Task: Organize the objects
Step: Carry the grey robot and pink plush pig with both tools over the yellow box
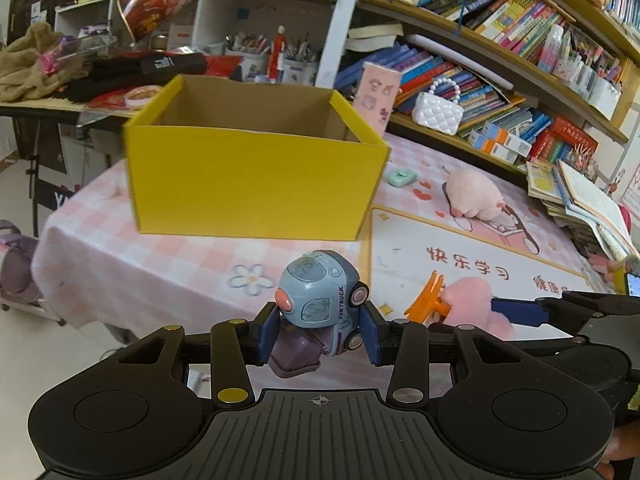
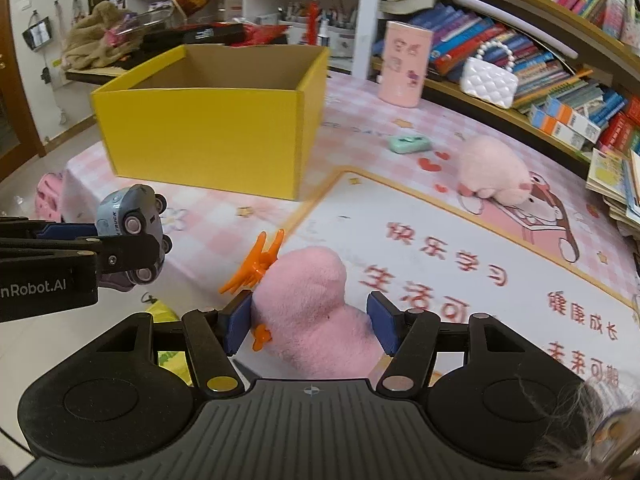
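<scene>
- The left gripper (image 1: 320,334) is clenched on a blue toy truck (image 1: 320,300), held off the table and short of the yellow box (image 1: 256,184); the truck sits sideways between the pads, wheels toward the right pad
- The right gripper (image 2: 310,326) has a pink plush toy (image 2: 316,312) between its pads; the left pad touches it, the right pad shows a thin gap, so I cannot tell whether the grip is firm; an orange hair clip (image 2: 252,268) lies just beside the plush, touching or nearly so
- As far as its inside shows, the box looks empty, though its floor is mostly hidden by the near wall; I judge the task barely begun, with both toys picked up but nothing dropped in yet
- Left on the pink tablecloth (image 1: 160,256): a second pink plush (image 2: 492,176) well to the right, a small mint-green case (image 2: 410,144) near the box's right corner, and the clip
- A pink canister (image 2: 406,64) and a white quilted purse (image 2: 488,80) stand behind by the bookshelf; whether they belong in the box is unclear
- The way to the box looks open for both grippers; its tall near wall must be cleared from above, and the two grippers are close together, so they could bump
</scene>
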`<state>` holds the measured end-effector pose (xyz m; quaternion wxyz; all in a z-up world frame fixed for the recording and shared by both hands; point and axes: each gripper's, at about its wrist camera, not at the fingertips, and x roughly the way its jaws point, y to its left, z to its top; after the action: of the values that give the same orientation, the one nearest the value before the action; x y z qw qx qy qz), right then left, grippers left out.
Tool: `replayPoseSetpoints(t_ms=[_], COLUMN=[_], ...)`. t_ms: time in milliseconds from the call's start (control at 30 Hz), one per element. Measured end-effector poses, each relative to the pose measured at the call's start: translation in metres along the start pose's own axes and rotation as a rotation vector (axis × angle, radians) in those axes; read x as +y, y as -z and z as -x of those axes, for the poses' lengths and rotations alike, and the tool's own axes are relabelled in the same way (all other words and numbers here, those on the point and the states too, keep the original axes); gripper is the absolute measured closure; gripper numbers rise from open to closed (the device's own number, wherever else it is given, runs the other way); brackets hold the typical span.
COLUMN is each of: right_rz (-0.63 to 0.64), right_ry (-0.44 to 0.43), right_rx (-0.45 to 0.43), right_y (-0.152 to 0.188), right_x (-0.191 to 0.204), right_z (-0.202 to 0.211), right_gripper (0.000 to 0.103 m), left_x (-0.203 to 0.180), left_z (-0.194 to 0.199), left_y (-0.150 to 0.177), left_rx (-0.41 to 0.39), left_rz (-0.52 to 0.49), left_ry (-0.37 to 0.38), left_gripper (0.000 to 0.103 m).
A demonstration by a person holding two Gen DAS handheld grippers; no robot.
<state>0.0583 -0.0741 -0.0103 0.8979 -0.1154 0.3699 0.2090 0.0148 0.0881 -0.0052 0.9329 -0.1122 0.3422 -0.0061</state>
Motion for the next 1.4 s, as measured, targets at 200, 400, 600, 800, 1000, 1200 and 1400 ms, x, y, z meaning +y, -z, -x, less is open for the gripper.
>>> replayPoseSetpoints(t_ms=[200, 400, 600, 800, 1000, 1200, 1400], right_rz=[0.017, 0.004, -0.004, -0.014, -0.032, -0.067, -0.056], right_ry=[-0.019, -0.036, -0.051, -0.044, -0.020, 0.003, 0.009], right_rx=[-0.015, -0.024, -0.024, -0.038, -0.122, -0.231, -0.267], right_y=[0.002, 0.004, 0.005, -0.004, -0.043, -0.101, -0.150], right_x=[0.037, 0.066, 0.089, 0.096, 0.084, 0.060, 0.041], right_z=[0.006, 0.010, 0.012, 0.013, 0.008, -0.010, -0.045], right_gripper=[0.044, 0.044, 0.044, 0.044, 0.044, 0.044, 0.044], left_x=[0.030, 0.051, 0.067, 0.075, 0.079, 0.082, 0.079], left_z=[0.023, 0.042, 0.055, 0.059, 0.050, 0.037, -0.004], left_y=[0.007, 0.012, 0.015, 0.004, -0.029, -0.071, -0.103], left_rx=[-0.019, -0.036, -0.056, -0.099, -0.178, -0.263, -0.259], left_rz=[0.007, -0.013, -0.031, -0.031, -0.024, -0.010, -0.029], left_ry=[-0.015, -0.022, -0.033, -0.024, -0.028, -0.057, -0.088], left_gripper=[0.062, 0.062, 0.062, 0.062, 0.062, 0.062, 0.062])
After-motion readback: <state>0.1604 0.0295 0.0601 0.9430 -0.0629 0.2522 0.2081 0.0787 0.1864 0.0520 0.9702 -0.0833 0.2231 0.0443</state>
